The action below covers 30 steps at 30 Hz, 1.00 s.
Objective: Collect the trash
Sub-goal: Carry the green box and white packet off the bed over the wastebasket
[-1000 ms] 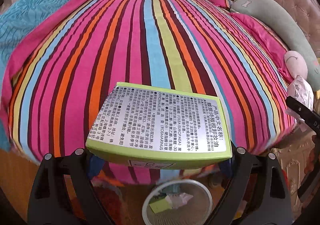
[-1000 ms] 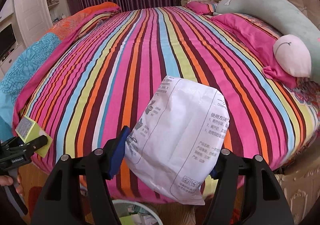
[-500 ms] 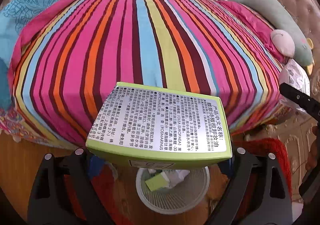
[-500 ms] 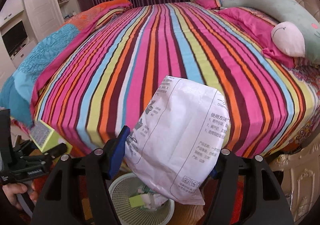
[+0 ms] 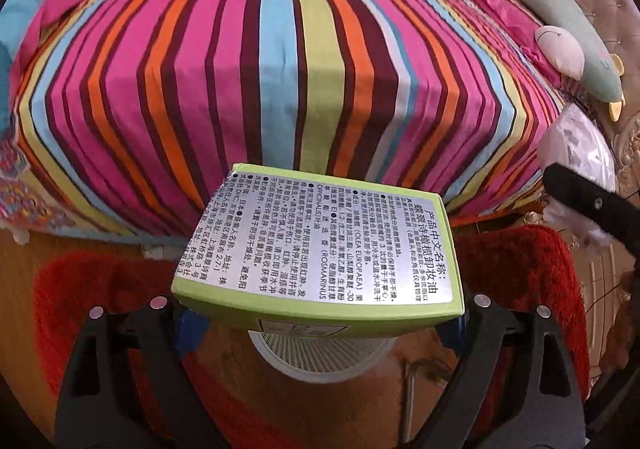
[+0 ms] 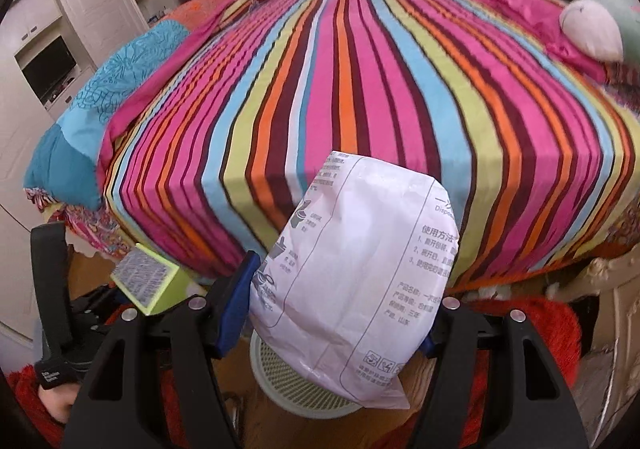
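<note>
Bed [image 5: 280, 61] fills everything ahead of both claws; striped cover hangs over the near edge, so I'm standing off the foot of it with both claws angled down toward the floor.

Red rug [image 5: 520, 269] sits under and to both sides of the left claw, wood floor showing between.

White mesh bin [image 5: 320, 359] is directly below the left claw [image 5: 320, 323] and also just under the right claw [image 6: 332, 323]. Both loads are lined up over the one opening, so a drop should land inside.

Left claw is clamped across the short sides of the green box [image 5: 320, 245], jaws wide because the box is wide. It's held flat, label up, and hides most of the bin mouth.

Right claw is pinching the white bag [image 6: 356, 265] near its lower half, jaws narrower. Bag is soft and stands up ahead of the pads; bottom corner droops over the bin rim.

Nothing released yet. Judging by the overlap, the box goes first; the bag could snag on the rim.
</note>
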Each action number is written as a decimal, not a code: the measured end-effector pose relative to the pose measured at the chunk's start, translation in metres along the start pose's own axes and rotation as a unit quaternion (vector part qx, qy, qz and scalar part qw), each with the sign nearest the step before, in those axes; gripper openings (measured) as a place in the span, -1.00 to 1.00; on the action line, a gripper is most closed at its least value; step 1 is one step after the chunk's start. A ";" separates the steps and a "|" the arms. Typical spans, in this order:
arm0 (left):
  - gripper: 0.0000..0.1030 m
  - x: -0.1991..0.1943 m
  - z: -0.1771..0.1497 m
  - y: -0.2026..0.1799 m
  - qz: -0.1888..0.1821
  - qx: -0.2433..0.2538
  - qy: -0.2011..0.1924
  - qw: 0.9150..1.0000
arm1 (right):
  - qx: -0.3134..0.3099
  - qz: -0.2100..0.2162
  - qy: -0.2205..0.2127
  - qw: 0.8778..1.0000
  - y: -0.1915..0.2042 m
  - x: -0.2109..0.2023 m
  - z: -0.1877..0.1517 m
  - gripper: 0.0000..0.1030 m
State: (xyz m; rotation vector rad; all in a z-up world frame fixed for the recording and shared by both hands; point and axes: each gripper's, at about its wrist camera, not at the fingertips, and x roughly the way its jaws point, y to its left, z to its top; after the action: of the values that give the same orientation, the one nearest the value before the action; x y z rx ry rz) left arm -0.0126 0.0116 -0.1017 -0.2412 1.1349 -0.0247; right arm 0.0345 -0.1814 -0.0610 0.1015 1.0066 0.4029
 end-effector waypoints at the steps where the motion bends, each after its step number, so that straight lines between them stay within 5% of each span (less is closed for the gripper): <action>1: 0.69 0.003 -0.003 -0.001 0.000 -0.001 0.005 1.000 | 0.004 0.002 0.006 1.000 0.000 0.001 -0.003 0.21; 18: 0.69 0.062 -0.034 0.000 -0.013 -0.019 0.110 0.994 | 0.083 0.016 0.149 0.985 -0.015 0.056 -0.054 0.21; 30: 0.69 0.109 -0.049 0.015 -0.025 -0.078 0.214 0.973 | 0.142 0.020 0.238 0.961 -0.025 0.095 -0.078 0.21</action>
State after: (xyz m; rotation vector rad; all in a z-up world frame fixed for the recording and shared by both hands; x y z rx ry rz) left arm -0.0123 0.0024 -0.2221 -0.4175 1.5636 -0.0341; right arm 0.0212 -0.1766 -0.1855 0.2936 1.5377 0.3237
